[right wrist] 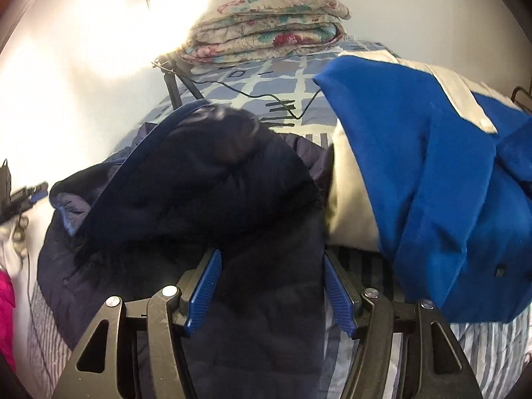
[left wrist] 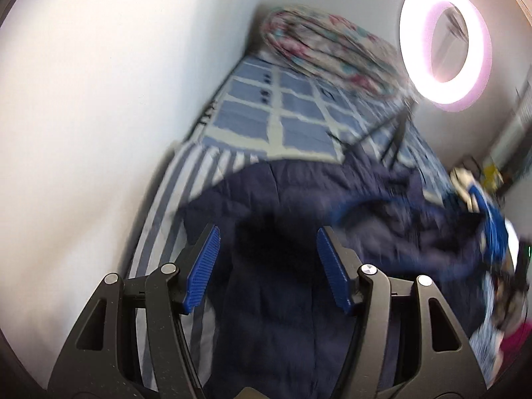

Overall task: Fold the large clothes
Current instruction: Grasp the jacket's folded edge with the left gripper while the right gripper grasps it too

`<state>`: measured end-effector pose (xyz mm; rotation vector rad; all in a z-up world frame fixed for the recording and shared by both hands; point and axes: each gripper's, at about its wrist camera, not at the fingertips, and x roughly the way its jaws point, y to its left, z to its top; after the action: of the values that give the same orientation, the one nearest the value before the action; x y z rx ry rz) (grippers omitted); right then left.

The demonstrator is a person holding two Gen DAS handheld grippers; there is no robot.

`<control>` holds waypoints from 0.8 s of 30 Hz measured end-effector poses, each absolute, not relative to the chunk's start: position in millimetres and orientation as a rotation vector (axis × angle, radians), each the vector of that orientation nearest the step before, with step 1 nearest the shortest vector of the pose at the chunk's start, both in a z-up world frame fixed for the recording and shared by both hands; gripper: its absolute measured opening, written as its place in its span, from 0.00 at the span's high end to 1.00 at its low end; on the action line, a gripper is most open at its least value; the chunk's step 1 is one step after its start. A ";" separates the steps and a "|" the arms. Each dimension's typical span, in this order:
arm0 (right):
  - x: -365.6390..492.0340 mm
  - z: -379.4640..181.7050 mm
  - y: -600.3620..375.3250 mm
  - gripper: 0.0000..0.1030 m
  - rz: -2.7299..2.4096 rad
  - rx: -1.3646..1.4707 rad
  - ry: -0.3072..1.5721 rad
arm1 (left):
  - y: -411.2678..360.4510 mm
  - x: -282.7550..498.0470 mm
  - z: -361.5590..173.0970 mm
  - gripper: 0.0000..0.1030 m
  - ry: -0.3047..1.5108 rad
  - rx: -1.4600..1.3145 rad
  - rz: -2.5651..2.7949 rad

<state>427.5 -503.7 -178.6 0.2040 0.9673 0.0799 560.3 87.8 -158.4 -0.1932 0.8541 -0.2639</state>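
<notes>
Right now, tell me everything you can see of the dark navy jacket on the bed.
The navy jacket is a puffy, quilted coat with a brighter blue trim along one edge. It lies crumpled and partly folded over itself on the striped and checked bedsheet. A blue and cream garment lies beside it, apparently touching. Both claws, left and right, hang open over it, gripping nothing.

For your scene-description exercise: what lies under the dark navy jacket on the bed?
The navy jacket lies on the striped and checked bedsheet, which shows around its edges. Anything else beneath the jacket is covered and cannot be seen.
</notes>
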 end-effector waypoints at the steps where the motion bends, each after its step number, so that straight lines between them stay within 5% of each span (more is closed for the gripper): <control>1: 424.2 -181.2 -504.6 0.37 0.082 0.203 0.975 | 85.8 556.5 -164.4 0.39 0.877 -0.162 -0.270; 10: 420.8 -204.1 -511.5 0.39 0.105 0.271 1.032 | 71.2 599.4 -225.7 0.39 1.086 -0.142 -0.124; 12: 422.2 -206.6 -508.7 0.58 0.126 0.273 1.047 | 68.6 602.3 -230.6 0.39 1.087 -0.139 -0.104; 19: 414.3 -203.2 -498.0 0.92 0.140 0.223 1.032 | 63.1 584.1 -217.5 0.90 1.002 -0.092 -0.128; 24: 404.0 -197.7 -494.9 0.98 0.120 0.197 1.003 | 59.3 574.5 -200.4 0.95 0.931 -0.032 -0.141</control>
<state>404.0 -494.9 -197.7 0.1967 1.0026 0.1196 574.5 59.3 -200.4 -0.0324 0.9313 -0.1409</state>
